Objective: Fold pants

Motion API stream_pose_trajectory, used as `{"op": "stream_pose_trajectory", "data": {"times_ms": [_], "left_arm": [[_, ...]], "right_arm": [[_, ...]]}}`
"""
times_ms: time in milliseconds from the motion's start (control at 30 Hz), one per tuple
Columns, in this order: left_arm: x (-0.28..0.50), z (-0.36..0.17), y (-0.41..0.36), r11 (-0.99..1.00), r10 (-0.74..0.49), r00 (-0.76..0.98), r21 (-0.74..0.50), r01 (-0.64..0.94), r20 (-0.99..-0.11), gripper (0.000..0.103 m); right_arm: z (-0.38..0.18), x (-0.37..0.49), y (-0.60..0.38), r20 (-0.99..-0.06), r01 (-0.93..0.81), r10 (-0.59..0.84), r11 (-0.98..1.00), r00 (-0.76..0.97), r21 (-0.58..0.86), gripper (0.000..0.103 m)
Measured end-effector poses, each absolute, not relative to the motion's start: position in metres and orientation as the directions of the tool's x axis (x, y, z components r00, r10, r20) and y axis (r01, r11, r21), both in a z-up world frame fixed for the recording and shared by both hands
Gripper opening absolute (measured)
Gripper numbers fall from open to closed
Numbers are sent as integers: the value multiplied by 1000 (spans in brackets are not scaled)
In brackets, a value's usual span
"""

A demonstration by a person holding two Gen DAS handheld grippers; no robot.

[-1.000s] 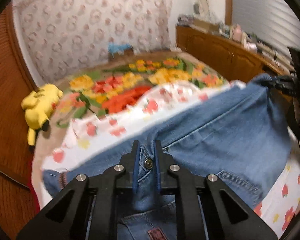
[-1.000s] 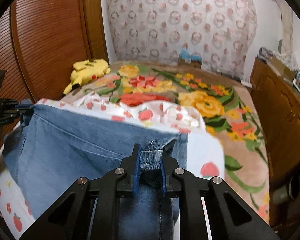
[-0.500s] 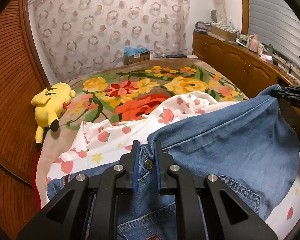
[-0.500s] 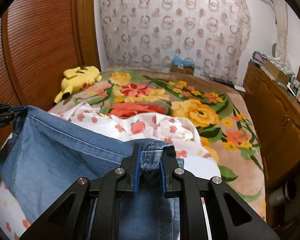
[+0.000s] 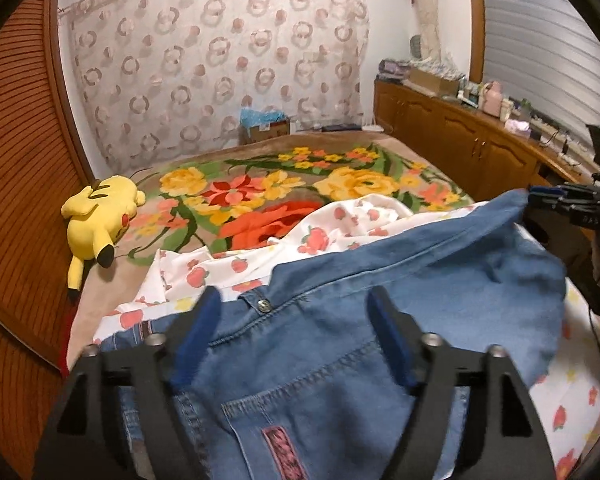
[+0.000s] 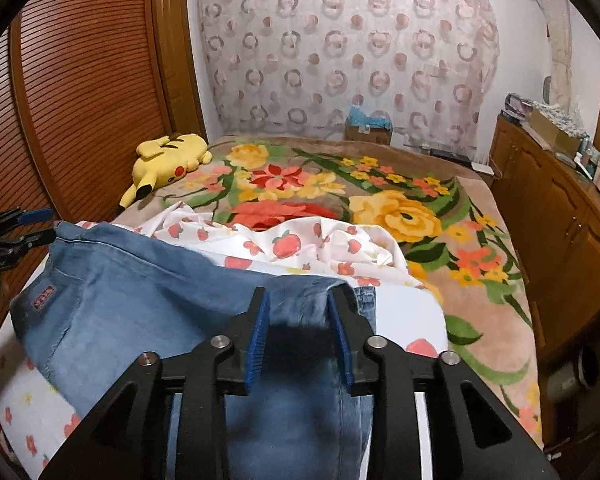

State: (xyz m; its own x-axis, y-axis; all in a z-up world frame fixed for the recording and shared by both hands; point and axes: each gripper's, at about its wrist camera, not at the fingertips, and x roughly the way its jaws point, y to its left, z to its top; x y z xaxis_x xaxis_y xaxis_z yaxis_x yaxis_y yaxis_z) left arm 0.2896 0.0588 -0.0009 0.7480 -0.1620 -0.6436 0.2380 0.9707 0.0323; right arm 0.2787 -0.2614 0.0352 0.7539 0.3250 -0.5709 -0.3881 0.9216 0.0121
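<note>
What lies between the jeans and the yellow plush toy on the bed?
The strawberry-print sheet, bunched, then bare floral blanket up to the plush toy; the left wrist view shows it beyond the jeans.

Bottom edge of both views chops off the jeans [image 5: 340, 360], so no idea how far the legs run. The strawberry sheet [image 6: 300, 244] mostly disappears under the denim. Stuff on the sideboard [image 5: 480, 92] is too tiny to make out.

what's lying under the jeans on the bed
The jeans lie on a white strawberry-print sheet, itself on the floral blanket. What the denim covers can't be seen.
</note>
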Motion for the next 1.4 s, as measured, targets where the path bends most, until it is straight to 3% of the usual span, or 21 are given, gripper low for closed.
{"op": "stream_pose_trajectory", "data": {"times_ms": [67,800,933,1067,1400], "left_arm": [[281,3,57,970,-169,752,26,240,-638,81],[159,-9,45,967,-194,763,10,254,-616,81],[137,-9,43,967,-196,768,10,255,-610,81],[123,-15,46,966,-195,762,12,257,-617,81],[111,-44,62,971,-166,742,22,237,-649,81]], "right_arm": [[34,270,-266,-562,-381,326,924,760,21,45],[14,160,-278,-551,-396,374,914,746,84,45],[14,146,-275,-548,-411,384,908,743,78,50],[11,141,-275,-550,-429,403,899,731,89,55],[-14,191,-270,-608,-409,397,904,688,127,56]]}}
